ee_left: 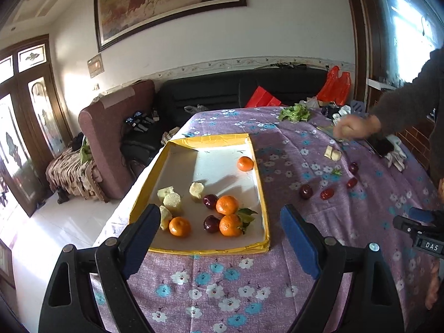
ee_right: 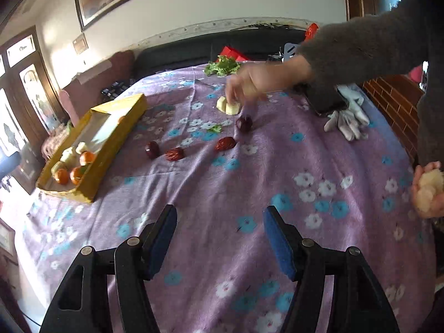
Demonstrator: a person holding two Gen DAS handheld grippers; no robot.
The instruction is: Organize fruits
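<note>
A yellow-rimmed tray [ee_left: 265, 216] holds several oranges [ee_left: 227, 204], two dark plums [ee_left: 210, 201] and pale fruit chunks [ee_left: 172, 202]; it also shows in the right wrist view [ee_right: 111, 144]. My left gripper [ee_left: 220, 229] is open and empty, hovering over the tray's near edge. On the purple cloth lie red dates [ee_right: 225, 143], dark plums [ee_right: 152, 149] and two pale chunks [ee_right: 228, 106]. My right gripper [ee_right: 220, 234] is open and empty above bare cloth. A person's hand [ee_right: 258, 82] reaches over the pale chunks.
Lettuce [ee_right: 222, 66], a black phone [ee_right: 324, 102] and white gloves [ee_right: 348, 120] lie at the far side. A second hand [ee_right: 428, 190] holds pale chunks at the right edge. A dark sofa [ee_left: 222, 91] stands behind the table.
</note>
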